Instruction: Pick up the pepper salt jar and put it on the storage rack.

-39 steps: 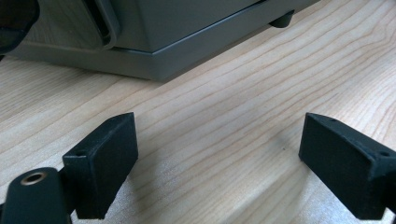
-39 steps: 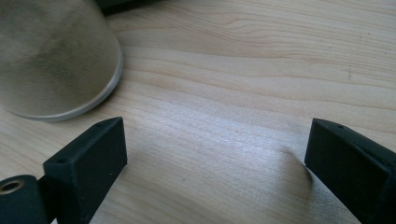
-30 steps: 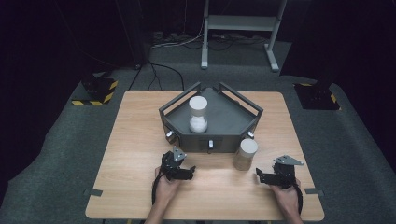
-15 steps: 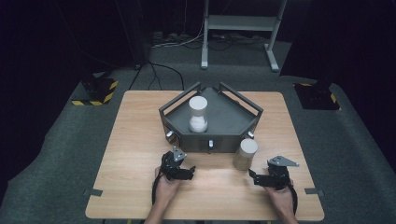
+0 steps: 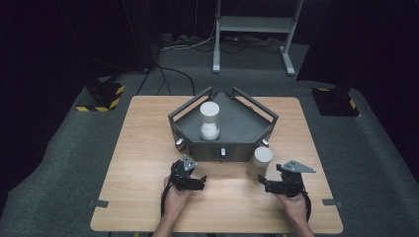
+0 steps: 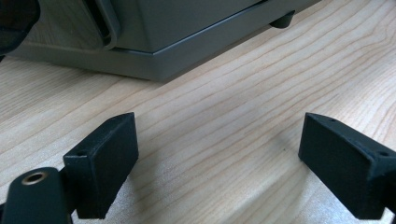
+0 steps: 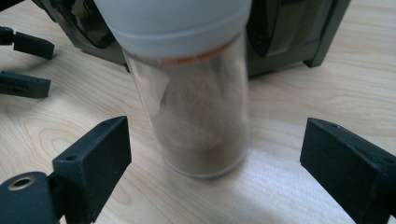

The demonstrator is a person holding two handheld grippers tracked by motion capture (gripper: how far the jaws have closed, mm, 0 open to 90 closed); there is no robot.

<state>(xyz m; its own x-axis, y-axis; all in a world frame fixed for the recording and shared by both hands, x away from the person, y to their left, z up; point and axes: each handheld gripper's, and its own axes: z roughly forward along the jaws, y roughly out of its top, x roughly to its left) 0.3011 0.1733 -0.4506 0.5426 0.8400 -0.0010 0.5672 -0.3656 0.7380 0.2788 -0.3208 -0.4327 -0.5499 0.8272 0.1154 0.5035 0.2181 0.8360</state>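
Observation:
A clear jar (image 5: 260, 162) with a pale lid and brownish powder (image 7: 201, 116) stands on the table in front of the grey tray's right corner. My right gripper (image 5: 265, 183) points at it from the near right. Its jaws (image 7: 217, 144) have just been closing; they are open, with the jar standing between them and untouched. A second jar (image 5: 209, 121) with white contents stands inside the grey angular tray (image 5: 247, 129). My left gripper (image 5: 200, 180) lies low near the tray's front left, its jaws (image 6: 219, 140) open over bare wood.
The wooden table (image 5: 143, 148) has open surface left and right of the tray. The tray's front wall (image 6: 187, 28) rises just ahead of the left gripper. The left gripper's fingers (image 7: 25, 86) show beyond the jar. A metal stand (image 5: 252, 29) is on the floor behind.
My right gripper has edged left toward the brown-powder jar. The left gripper and both jars have stayed put.

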